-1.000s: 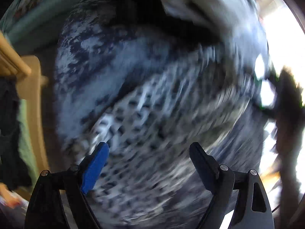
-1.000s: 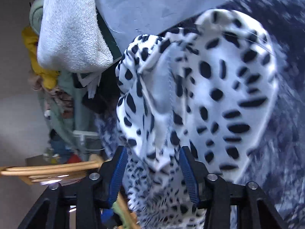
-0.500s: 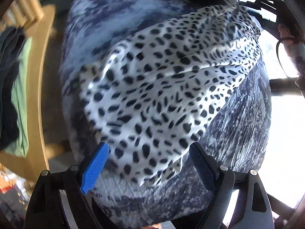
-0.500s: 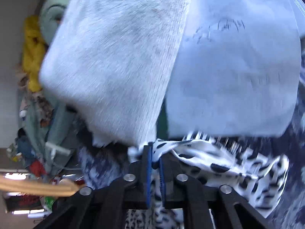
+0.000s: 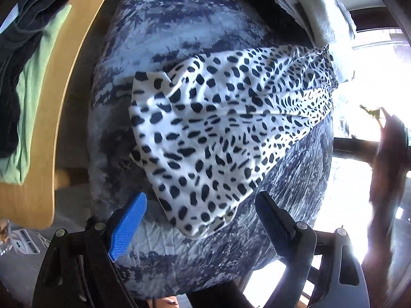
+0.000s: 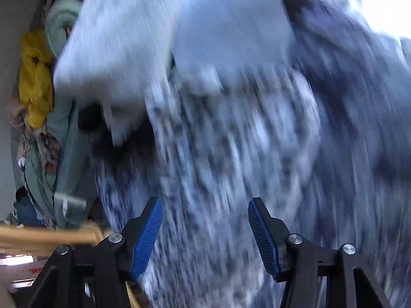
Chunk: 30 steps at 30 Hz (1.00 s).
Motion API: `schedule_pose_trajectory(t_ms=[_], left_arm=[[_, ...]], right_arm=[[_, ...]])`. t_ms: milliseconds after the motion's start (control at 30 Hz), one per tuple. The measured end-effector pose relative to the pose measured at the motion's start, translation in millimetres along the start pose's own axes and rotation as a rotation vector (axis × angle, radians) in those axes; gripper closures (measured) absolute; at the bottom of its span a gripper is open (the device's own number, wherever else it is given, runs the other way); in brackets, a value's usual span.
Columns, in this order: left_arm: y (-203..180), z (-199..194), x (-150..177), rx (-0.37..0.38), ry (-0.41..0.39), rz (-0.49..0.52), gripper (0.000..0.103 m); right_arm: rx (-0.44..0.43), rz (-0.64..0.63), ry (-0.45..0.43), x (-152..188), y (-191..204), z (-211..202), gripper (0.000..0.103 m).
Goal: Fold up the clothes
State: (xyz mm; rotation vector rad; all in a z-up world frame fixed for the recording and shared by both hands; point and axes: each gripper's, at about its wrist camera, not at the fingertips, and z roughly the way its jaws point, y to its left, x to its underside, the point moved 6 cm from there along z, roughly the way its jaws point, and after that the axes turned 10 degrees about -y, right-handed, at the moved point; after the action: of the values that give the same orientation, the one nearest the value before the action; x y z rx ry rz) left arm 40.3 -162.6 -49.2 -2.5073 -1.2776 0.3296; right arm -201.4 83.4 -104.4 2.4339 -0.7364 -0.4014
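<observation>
Garment: a spotted cloth [image 5: 218, 128] lies spread across the blue mottled cushion [image 5: 159, 33], wrinkled, one corner bunched far right against a pale stack [image 5: 321, 18].
Near corner: the cloth's point lies just beyond the left gripper [image 5: 200, 220], between its jaws' line but apart from them.
Left gripper: wide open, empty, aimed down at that corner.
Right gripper [image 6: 205, 228]: jaws opening, nothing between them; the view is smeared by motion, so little else there is readable.
Side table: wooden top [image 5: 64, 102] at left carries a green and dark pile [image 5: 23, 77].
Step, as I judge it: the cloth is laid out, first fold not made.
Risk: pinching the near corner may also catch the cushion cover, which would lift with it.
Risk: the bunched far corner could drag the pale stack when the cloth is pulled.
Risk: wrinkles left in would make a crooked fold.
</observation>
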Motion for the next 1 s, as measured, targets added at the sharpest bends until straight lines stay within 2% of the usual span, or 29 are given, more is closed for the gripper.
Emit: schedule_pose_trajectory(t_ms=[167,267,333,400,500,567,700,900,1000], left_arm=[[-7,8,-12,0.042,-0.02,0.07,0.015],[-7,11,-12,0.054,-0.013,0.125,0.015],[-7,13,-8,0.067,0.004,0.158,0.015],[-7,15,-6,0.081,0.018,0.198,0.015],[-6,19,0,0.079,0.036,0.28,0.015],[-4,19,7,0.073,0.048,0.341,0.015],[0,18,18,0.063,0.062,0.444,0.015],[9,8,32,0.025,0.042,0.601,0.015],[7,1,44,-0.038,-0.01,0.772,0.015]], right_arm=[[0.073,-0.03,0.226,139,-15,11,0.044],[0.017,0.055,0.323,202,-14,16,0.045],[-0.007,0.148,0.344,232,-18,20,0.044],[-0.035,0.238,0.328,253,-18,26,0.043],[-0.041,0.298,0.284,265,-17,37,0.034],[-0.053,0.321,0.271,264,-21,38,0.034],[-0.058,0.324,0.269,257,0,58,0.032],[-0.012,0.291,0.3,259,14,73,0.031],[0.018,0.304,0.319,264,15,82,0.031]])
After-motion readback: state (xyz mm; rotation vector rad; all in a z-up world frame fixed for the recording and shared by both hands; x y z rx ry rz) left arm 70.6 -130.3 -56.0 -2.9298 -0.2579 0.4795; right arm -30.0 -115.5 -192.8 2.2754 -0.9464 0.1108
